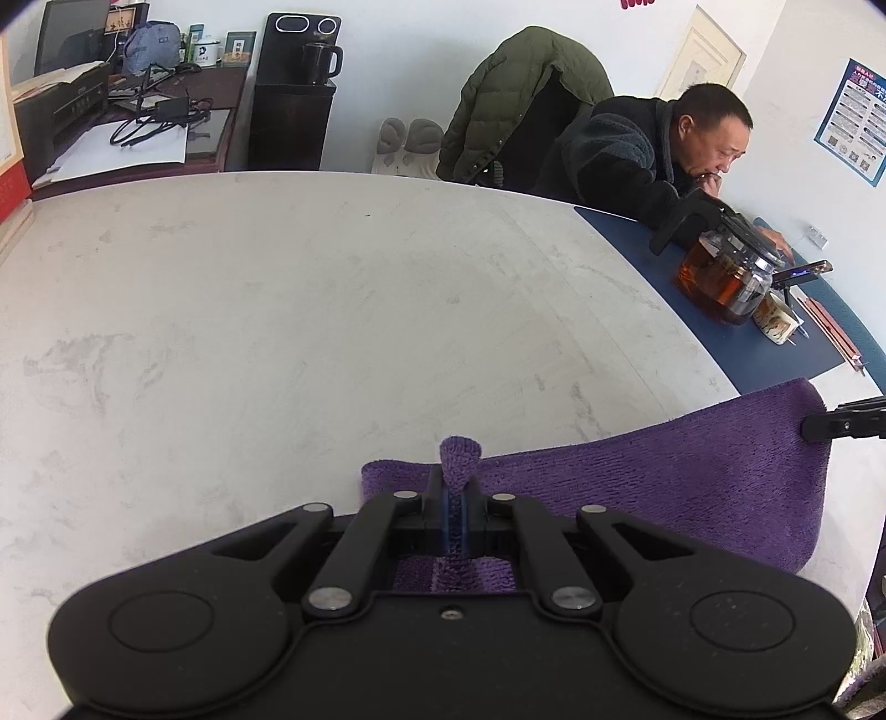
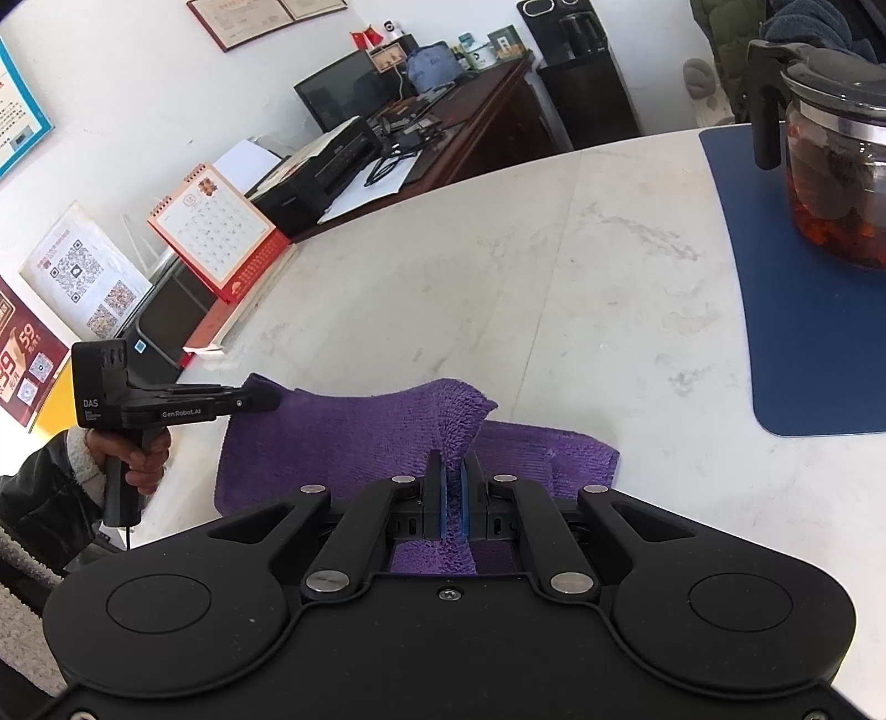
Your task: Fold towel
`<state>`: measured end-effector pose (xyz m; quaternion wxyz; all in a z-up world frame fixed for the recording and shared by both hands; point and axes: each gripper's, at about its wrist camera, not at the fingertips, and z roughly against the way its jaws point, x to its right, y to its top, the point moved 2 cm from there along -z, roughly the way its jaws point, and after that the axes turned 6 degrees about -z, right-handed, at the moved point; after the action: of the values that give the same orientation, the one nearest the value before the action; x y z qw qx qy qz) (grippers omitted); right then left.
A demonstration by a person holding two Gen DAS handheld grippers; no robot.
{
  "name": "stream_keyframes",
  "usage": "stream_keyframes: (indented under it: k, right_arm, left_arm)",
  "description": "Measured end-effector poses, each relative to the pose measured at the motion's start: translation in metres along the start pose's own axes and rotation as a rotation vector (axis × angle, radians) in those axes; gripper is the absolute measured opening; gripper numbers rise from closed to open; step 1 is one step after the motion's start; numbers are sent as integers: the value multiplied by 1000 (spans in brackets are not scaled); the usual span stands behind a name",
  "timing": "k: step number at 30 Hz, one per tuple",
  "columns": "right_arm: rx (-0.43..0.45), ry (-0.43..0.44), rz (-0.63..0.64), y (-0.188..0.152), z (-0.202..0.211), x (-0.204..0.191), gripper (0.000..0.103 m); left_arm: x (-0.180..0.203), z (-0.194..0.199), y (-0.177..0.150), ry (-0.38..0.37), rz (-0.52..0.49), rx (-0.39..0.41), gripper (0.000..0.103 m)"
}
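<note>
Setting: small office, white walls, daylight.
Desk: dark wooden desk against the wall, carrying a black monitor, a printer with loose paper, and tangled cables.
Paperwork: red desk calendar and QR-code notice propped at the edge of the pale marble-look table; framed certificate on the wall.
Refreshments: black water dispenser with kettle; glass teapot of dark tea on a blue mat.
Occupant: seated person leaning on the table, green jacket hung over a chair.
</note>
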<state>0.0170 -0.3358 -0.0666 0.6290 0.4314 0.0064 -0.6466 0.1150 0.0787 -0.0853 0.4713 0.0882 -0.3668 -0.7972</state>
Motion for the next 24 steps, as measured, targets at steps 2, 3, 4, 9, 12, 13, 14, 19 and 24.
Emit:
stream_keyframes:
  k: [2, 3, 4, 9, 12, 13, 14, 19, 24]
  right_arm:
    - [-7, -4, -6, 1, -3, 2, 4]
    - [-9, -4, -8, 1, -4, 3, 4]
    - [-14, -6, -11, 2, -7, 4, 4]
    - [-24, -17, -26, 5, -16, 8, 4]
    - [-35, -26, -36, 6, -22, 13, 4]
    - [-39, -30, -39, 6, -24, 14, 4]
    - [-42, -31, -39, 6, -26, 15, 4]
    - [-77, -58, -54, 4, -33, 20, 6]
    - [-65, -89, -59, 3, -29, 22, 7]
  left_arm:
    - [-4, -5, 0, 1, 2, -9, 4]
    - [-4, -5, 0, 1, 2, -10, 4]
    - [-6, -7, 0, 1, 2, -12, 4]
    - [-14, -20, 0, 2, 5, -38, 4]
    - [-17, -26, 0, 4, 9, -43, 6]
    - [-17, -26, 1, 4, 12, -42, 6]
    - [-18, -27, 1, 4, 16, -41, 7]
    - [-16, -23, 3, 38, 17, -10, 9]
    - [-18, -17, 6, 67, 47, 47, 13]
